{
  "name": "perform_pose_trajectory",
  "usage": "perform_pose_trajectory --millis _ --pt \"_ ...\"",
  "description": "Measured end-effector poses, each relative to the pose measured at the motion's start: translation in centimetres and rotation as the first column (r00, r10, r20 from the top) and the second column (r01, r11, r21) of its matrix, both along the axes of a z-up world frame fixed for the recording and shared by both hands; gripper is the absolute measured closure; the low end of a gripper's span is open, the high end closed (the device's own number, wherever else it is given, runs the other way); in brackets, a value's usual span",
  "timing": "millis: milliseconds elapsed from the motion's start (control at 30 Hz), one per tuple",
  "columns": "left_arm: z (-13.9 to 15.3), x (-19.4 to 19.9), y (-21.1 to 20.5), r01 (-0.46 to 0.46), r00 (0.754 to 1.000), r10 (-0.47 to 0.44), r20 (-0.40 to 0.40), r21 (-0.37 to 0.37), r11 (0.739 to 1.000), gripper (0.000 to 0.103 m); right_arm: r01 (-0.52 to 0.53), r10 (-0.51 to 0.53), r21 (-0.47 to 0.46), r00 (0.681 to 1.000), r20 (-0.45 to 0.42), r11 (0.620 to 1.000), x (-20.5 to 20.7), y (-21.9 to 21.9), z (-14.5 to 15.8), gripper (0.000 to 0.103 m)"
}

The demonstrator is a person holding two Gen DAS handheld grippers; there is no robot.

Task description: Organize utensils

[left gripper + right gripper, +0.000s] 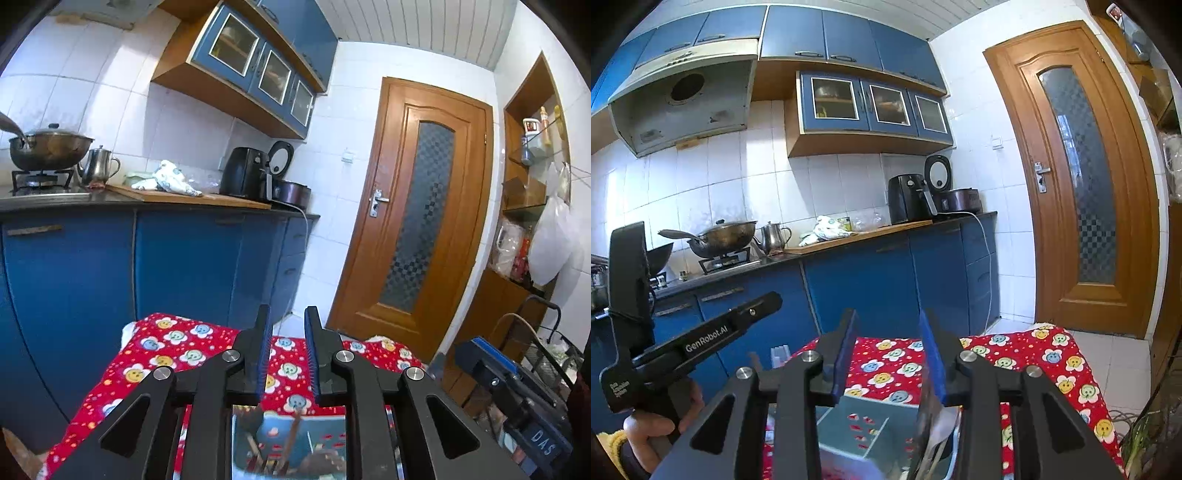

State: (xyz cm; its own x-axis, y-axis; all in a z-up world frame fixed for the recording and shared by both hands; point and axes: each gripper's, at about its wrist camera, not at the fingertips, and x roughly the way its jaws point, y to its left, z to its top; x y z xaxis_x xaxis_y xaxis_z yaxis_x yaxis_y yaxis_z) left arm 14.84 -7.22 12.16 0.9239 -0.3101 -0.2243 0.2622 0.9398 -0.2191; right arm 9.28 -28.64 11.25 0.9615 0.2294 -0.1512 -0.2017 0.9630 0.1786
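Observation:
My left gripper point(288, 325) is open and empty, held above a table with a red flower-print cloth point(177, 347). Below it, between the gripper arms, I see a glossy container point(288, 439) with brown utensil handles point(293, 428) standing in it. My right gripper point(888, 328) is open and empty above the same red cloth point(1052, 365). A clear divided organiser box point(864, 424) lies under it, and pale utensils point(942, 432) lean at its right side. The left gripper's body point(701, 339) shows at the left of the right wrist view.
Blue kitchen cabinets point(184, 258) with a counter stand behind the table. On the counter are a wok on the stove point(724, 236), a metal kettle point(774, 234), a cloth bundle point(823, 229) and a black air fryer point(908, 199). A wooden door point(1082, 184) is at the right.

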Motion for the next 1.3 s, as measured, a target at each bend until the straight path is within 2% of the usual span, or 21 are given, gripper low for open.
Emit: perform_pose_trajectory --millis 100,233,367,633,767,833,867,900,1000,1133,1200,1300 --pt "0.4 -1.5 0.4 0.009 1.0 -0.009 -0.013 0.027 1.0 0.085 -0.027 0.028 0.034 0.999 -0.043 0.999 -1.1 0.3 0.6 0.064" --pt "0.8 -3.7 1.1 0.03 0.999 -0.028 -0.04 0.052 0.998 0.084 -0.033 0.035 0.024 0.997 -0.073 0.999 -3.0 1.3 1.0 0.064" --pt "0.9 -5.6 1.8 0.025 0.998 -0.02 -0.065 0.081 0.996 0.073 -0.036 0.037 0.013 0.996 -0.082 0.999 -5.3 2.2 0.9 0.064" --pt "-0.8 -10.0 3.4 0.011 0.996 0.0 -0.089 0.133 0.991 0.051 -0.012 0.014 0.017 0.994 -0.11 1.0 -9.8 2.7 -0.9 0.053" --pt "-2.1 -11.7 3.6 -0.003 0.996 0.018 -0.091 0.162 0.987 0.036 0.002 0.001 0.021 0.992 -0.125 1.0 -11.4 2.8 -2.2 0.042" --pt "-3.0 -12.5 3.7 -0.011 0.995 0.028 -0.1 0.168 0.986 0.033 0.011 -0.008 0.02 0.99 -0.14 1.0 -12.1 2.8 -3.0 0.036" --pt "-3.4 -12.8 3.8 -0.013 0.994 0.031 -0.105 0.168 0.986 0.031 0.016 -0.013 0.02 0.989 -0.148 1.0 -12.3 2.9 -3.4 0.03" --pt "-3.8 -13.0 3.9 -0.015 0.993 0.034 -0.111 0.17 0.985 0.03 0.022 -0.019 0.021 0.988 -0.155 1.0 -12.6 2.8 -3.8 0.024" --pt "-5.3 -13.6 3.8 -0.021 0.99 0.047 -0.133 0.189 0.982 0.028 0.043 -0.04 0.016 0.983 -0.178 0.999 -13.1 2.9 -5.0 0.016" --pt "-6.9 -13.9 3.5 -0.019 0.987 0.053 -0.152 0.213 0.977 0.028 0.074 -0.073 -0.003 0.978 -0.197 0.997 -13.8 2.7 -6.4 0.01" --pt "-7.6 -14.0 3.5 -0.015 0.984 0.052 -0.168 0.211 0.977 0.028 0.09 -0.089 -0.008 0.975 -0.205 0.996 -14.1 2.6 -7.1 0.005" --pt "-8.6 -14.0 3.6 -0.014 0.982 0.051 -0.183 0.201 0.98 0.028 0.109 -0.109 -0.012 0.971 -0.211 0.994 -14.4 2.4 -8.1 0.004"
